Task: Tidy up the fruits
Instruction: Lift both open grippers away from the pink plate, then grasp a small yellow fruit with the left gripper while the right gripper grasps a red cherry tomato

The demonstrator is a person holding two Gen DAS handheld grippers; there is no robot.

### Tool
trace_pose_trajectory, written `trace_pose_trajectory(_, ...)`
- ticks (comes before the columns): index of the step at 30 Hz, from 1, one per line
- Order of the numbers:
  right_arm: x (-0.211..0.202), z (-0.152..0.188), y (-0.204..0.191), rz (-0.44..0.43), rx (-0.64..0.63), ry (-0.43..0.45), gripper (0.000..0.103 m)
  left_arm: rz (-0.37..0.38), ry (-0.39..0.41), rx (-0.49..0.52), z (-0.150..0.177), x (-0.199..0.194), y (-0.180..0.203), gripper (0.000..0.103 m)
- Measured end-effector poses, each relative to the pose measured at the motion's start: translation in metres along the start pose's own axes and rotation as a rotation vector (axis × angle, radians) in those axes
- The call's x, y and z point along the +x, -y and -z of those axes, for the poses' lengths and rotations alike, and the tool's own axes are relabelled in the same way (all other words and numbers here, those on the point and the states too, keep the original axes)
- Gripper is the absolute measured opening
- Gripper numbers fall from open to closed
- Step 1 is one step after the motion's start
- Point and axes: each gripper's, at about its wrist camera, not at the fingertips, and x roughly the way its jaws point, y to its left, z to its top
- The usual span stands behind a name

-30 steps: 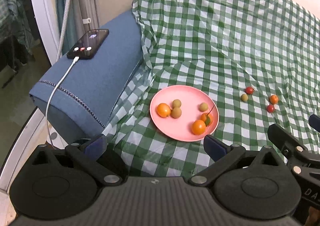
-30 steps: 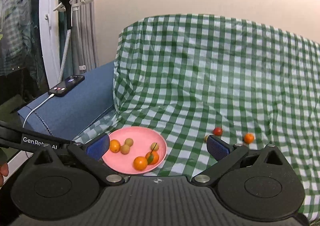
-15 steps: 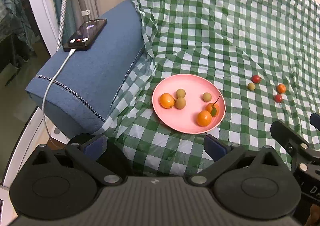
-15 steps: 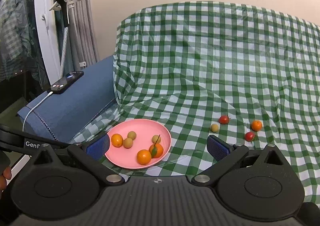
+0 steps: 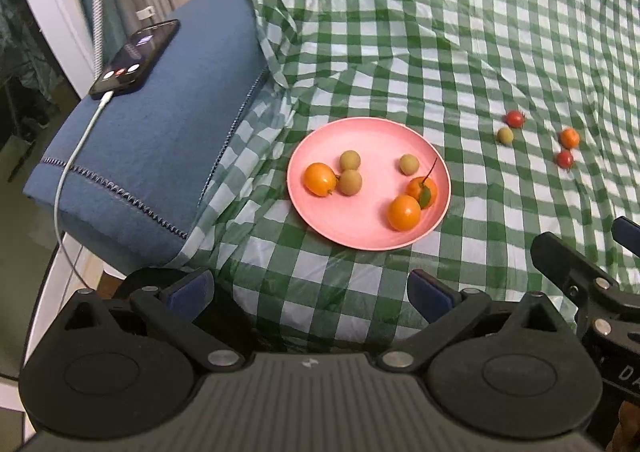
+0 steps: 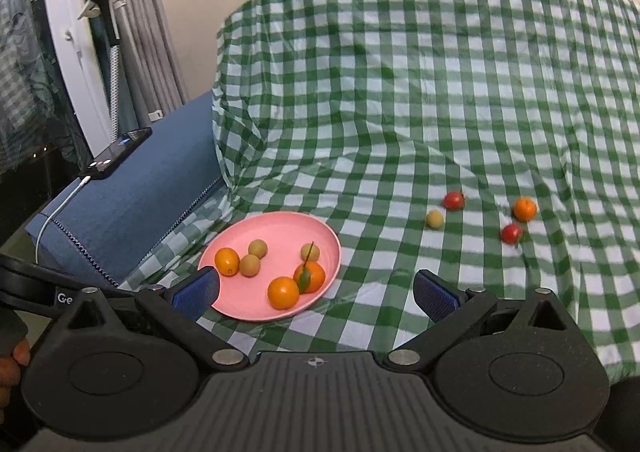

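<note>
Green-and-white checked plastic cloth drapes what looks like a sofa, with a phone charging on the blue armrest left of the pink plate. That plate holds six fruits: three oranges and three small tan ones. Four strays lie on the cloth well right of the plate: a red cherry tomato, a tan fruit just beside it, a small orange and a second red tomato.

My left claw and my right claw both hang wide open with nothing between the pads, each short of the plate's near rim.

I judge the job is to gather the strays onto the plate, and the right claw sits better for it. I'd come down over the tan fruit first, straddle it square, and close gently; these are round and will roll or squirt away on slick plastic, and the soft cushion gives under pressure.

Whether the tan fruits are longans I can't say. The cloth's folds could hide more fruit, and my right claw shows only as a cut-off edge in the left view.
</note>
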Motion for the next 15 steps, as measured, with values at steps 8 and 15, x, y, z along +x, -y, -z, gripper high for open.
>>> trace_pose_trajectory(8,0.024,0.010,0.039,0.058,0.164,-0.046,0.102,-0.005,-0.048,0.023,-0.021,0.025,0.018,0.103)
trace_pose_trajectory(15,0.053,0.014,0.089,0.212,0.185,-0.017,0.102,0.052,-0.094,-0.001,-0.065,0.063,0.056,0.103)
